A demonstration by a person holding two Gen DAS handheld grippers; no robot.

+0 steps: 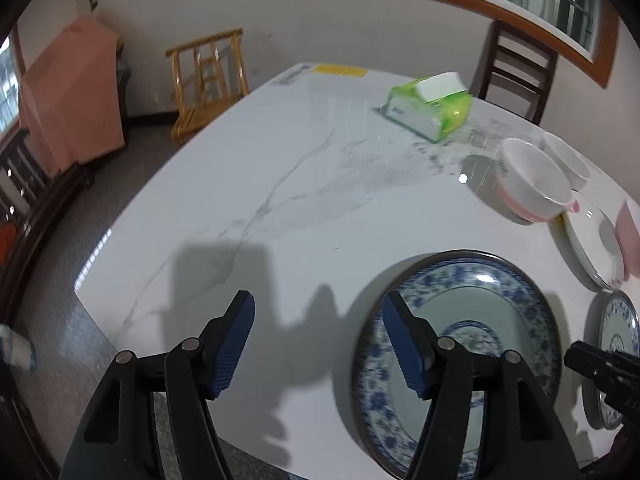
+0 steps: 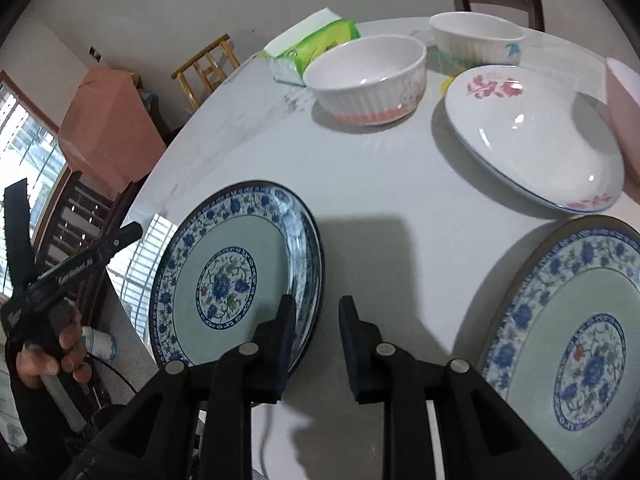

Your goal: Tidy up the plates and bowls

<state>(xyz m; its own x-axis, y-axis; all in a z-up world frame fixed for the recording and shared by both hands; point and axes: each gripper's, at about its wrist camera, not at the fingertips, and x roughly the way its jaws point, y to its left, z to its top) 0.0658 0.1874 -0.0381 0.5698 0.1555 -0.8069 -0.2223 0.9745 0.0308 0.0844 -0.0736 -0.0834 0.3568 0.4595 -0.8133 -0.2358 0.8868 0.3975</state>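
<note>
A blue-patterned plate (image 1: 472,308) (image 2: 236,276) lies near the table's front edge. My left gripper (image 1: 318,312) is open and empty, its right finger over that plate's left rim. My right gripper (image 2: 316,312) is open and empty, just right of that plate's rim. A second blue-patterned plate (image 2: 576,344) (image 1: 618,340) lies further right. Behind are a white plate with pink flowers (image 2: 532,136) (image 1: 592,244), a white bowl with a pink base (image 2: 368,80) (image 1: 532,184) and a second white bowl (image 2: 476,40) (image 1: 568,160).
A green tissue pack (image 1: 430,106) (image 2: 316,44) lies far back on the white marble table (image 1: 280,184). A pink object (image 2: 624,116) sits at the right edge. A dark chair (image 1: 516,68) stands behind the table, a wooden chair (image 1: 208,80) to its left.
</note>
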